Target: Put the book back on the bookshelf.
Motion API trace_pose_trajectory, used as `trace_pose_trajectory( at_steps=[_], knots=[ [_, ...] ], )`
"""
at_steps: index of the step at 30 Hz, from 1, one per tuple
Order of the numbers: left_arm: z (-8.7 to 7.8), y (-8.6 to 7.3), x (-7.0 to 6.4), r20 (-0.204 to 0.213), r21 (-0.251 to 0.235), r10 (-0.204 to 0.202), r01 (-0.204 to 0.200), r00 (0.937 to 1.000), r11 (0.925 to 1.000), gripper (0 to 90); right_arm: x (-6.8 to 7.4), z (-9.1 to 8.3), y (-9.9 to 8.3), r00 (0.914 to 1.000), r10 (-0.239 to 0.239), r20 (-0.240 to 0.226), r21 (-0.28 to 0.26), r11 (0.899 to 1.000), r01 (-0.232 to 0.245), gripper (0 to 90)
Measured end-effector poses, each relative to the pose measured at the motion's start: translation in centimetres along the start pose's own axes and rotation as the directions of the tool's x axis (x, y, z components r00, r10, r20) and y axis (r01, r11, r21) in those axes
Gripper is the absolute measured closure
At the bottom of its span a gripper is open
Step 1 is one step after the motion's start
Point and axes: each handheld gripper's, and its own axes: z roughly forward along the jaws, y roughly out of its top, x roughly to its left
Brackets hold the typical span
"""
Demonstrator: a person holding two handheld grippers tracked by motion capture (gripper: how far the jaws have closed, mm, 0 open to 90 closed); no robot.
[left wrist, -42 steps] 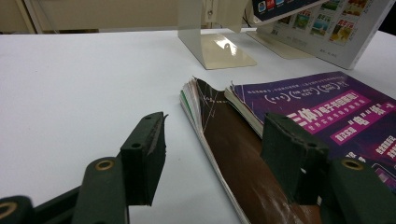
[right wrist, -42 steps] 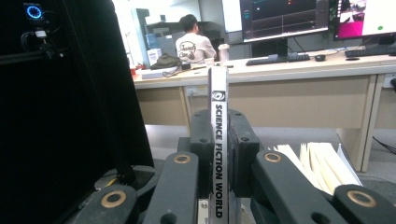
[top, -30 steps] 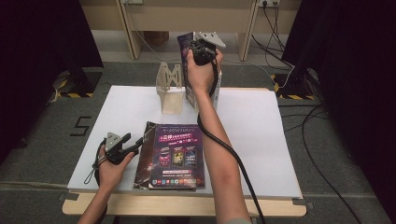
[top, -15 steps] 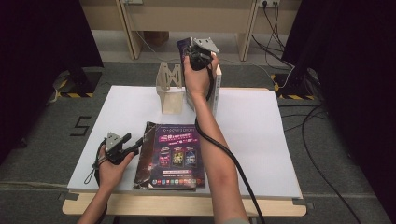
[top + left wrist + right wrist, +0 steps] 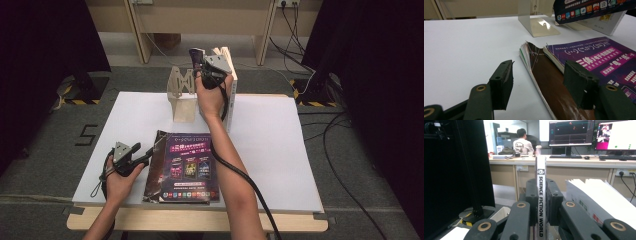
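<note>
My right gripper (image 5: 204, 70) (image 5: 541, 195) is shut on a thin magazine (image 5: 196, 54) (image 5: 540, 180) whose spine reads "SCIENCE FICTION WORLD". It holds the magazine upright above the table's far edge, between a beige metal bookend (image 5: 182, 97) (image 5: 537, 25) and a standing white book (image 5: 229, 87) (image 5: 599, 200). A purple magazine (image 5: 189, 167) (image 5: 594, 60) lies flat near the front, on top of a brown-covered one (image 5: 549, 82). My left gripper (image 5: 149, 157) (image 5: 540, 85) stands open at the left edge of that stack, its jaws either side of the brown cover's spine edge.
The white table (image 5: 280, 150) has free room on its right half and far left. Black curtains flank both sides. Cables (image 5: 310, 75) run on the floor at the right. Beyond the table stands a desk (image 5: 579, 160) with monitors and a seated person.
My right gripper has come down and slightly toward me with the magazine, closer to the bookend and white book. The left gripper has stayed put.
</note>
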Motion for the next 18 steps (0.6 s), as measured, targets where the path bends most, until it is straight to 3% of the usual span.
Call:
trace_pose_trajectory(
  at_steps=[13, 18],
  knots=[
    [0.1, 0.0, -0.1, 0.002, -0.009, 0.002, -0.002, 1.0, 1.0, 40.8, -1.0, -4.4, -1.7, 0.9979, -0.057, -0.031, 0.042, 0.997, 0.058, 81.8],
    [0.1, 0.0, -0.2, 0.001, -0.003, 0.008, -0.008, 1.0, 1.0, 41.0, -1.7, -5.5, -2.0, 0.994, -0.085, -0.069, 0.052, 0.995, 0.088, 82.3]
  ],
)
